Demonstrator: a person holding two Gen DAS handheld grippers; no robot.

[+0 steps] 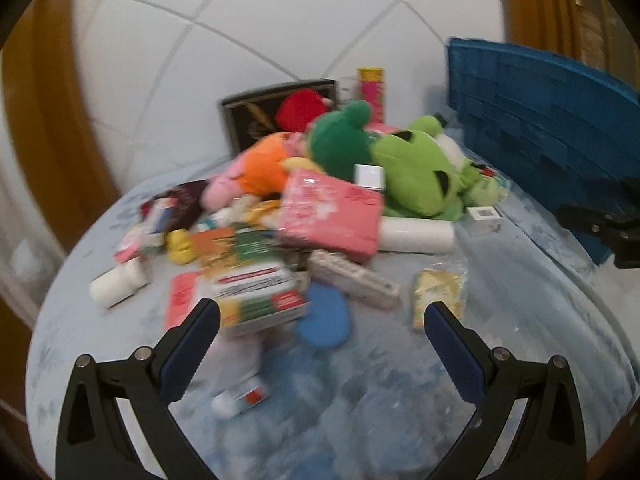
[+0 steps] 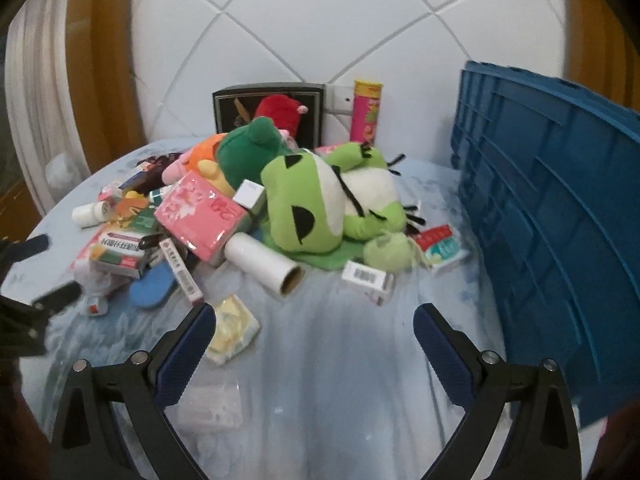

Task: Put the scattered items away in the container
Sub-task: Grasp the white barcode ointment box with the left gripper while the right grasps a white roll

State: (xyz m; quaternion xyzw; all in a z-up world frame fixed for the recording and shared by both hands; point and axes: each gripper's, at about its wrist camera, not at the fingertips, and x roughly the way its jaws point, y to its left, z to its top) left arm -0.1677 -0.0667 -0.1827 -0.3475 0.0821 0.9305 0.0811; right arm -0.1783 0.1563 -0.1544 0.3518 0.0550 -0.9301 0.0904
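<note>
Where plush frog (image 2: 316,204) sprawls, ribbed crate (image 2: 560,208).

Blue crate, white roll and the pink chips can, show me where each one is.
blue crate (image 2: 560,208): right wrist view, on its ribbed side wall.
white roll (image 2: 260,260): right wrist view, mid-length on its side.
pink chips can (image 2: 365,114): right wrist view, on its upright body.

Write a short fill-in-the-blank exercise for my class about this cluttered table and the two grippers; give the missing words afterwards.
1. The big container at the right of the table is coloured ____.
2. Both the left gripper and the right gripper have their jaws ____.
3. The light green frog plush lies on its side next to a ____ green plush.
4. The tall crisp tube by the wall stands ____.

Missing words: blue; open; dark; upright
</note>
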